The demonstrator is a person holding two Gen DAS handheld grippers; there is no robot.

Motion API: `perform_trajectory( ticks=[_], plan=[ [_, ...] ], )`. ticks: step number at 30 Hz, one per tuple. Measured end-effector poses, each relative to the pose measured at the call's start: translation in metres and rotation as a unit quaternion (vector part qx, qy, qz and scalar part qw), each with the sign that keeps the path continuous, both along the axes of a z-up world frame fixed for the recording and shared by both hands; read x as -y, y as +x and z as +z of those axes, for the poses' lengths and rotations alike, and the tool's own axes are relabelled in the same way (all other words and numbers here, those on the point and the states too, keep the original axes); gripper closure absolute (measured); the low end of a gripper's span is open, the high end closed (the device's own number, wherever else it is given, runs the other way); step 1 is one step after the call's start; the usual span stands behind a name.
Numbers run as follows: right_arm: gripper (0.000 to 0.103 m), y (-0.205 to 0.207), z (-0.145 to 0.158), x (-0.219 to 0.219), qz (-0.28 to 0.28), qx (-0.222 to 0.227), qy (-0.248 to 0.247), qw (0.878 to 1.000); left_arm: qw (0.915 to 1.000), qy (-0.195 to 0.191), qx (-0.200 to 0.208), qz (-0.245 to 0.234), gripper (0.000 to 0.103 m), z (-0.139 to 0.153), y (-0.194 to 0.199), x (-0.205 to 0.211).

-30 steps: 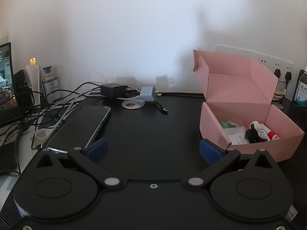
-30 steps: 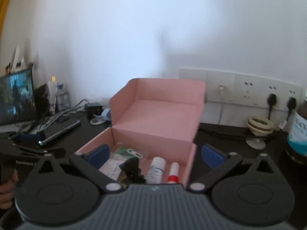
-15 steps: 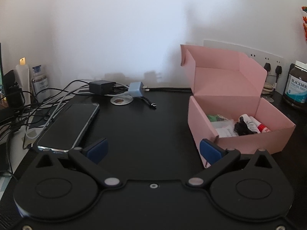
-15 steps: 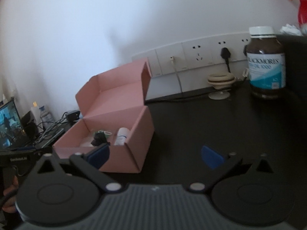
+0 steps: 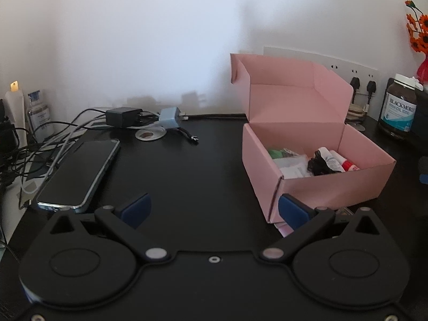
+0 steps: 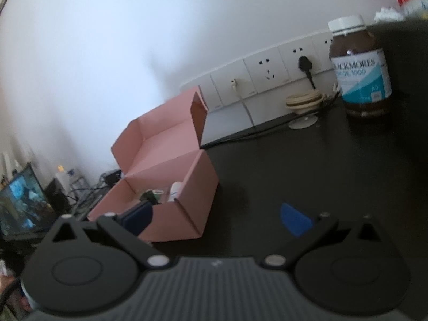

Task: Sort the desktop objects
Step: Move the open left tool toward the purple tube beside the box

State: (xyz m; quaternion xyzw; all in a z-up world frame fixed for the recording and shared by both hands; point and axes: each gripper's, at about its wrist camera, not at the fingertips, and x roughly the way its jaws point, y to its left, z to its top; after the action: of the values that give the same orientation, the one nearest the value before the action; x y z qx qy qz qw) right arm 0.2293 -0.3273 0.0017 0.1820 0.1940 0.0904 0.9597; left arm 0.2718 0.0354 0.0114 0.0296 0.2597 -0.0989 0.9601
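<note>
Black desk (image 5: 203, 165) with the pink box (image 5: 315, 184) sitting lid-up, small bits inside. Phone (image 5: 80, 171) lies flat off to the left. Left gripper (image 5: 212, 210) hangs level over the desk, spread wide and empty. Right gripper (image 6: 216, 220) is tilted, also wide apart, holding nothing.

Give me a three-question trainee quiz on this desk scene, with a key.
1. True or false: the pink box has its lid shut.
2. What lies flat on the desk left of the box: (a) phone, (b) mug, (c) book?
3. Are the left gripper and right gripper holding anything?

Key:
1. False, the lid stands open.
2. (a).
3. No, both are open and empty.
</note>
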Motion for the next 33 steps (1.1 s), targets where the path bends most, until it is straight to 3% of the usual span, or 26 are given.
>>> perform_trajectory(
  ticks=[4,8,13,20,33],
  plan=[
    [0.001,-0.003,-0.002,0.007,-0.012,0.005,0.023,1.0,0.9998,-0.006,0.012,-0.015,0.0,0.004,-0.008,0.0],
    [0.001,-0.002,-0.001,0.004,-0.002,0.001,0.014,1.0,0.9999,-0.002,0.013,-0.004,0.0,0.005,-0.011,0.003],
    [0.001,0.005,-0.001,-0.005,0.028,-0.022,-0.007,0.999,0.9996,-0.024,-0.01,0.005,0.0,0.008,-0.012,-0.002],
    [0.001,0.019,-0.009,0.01,0.045,-0.073,0.047,0.995,0.998,-0.026,-0.054,0.02,0.0,0.005,-0.015,-0.008],
    [0.001,0.01,-0.001,-0.012,0.048,-0.05,-0.034,0.997,0.9962,-0.005,-0.077,0.041,0.0,0.009,-0.025,-0.008]
  ],
)
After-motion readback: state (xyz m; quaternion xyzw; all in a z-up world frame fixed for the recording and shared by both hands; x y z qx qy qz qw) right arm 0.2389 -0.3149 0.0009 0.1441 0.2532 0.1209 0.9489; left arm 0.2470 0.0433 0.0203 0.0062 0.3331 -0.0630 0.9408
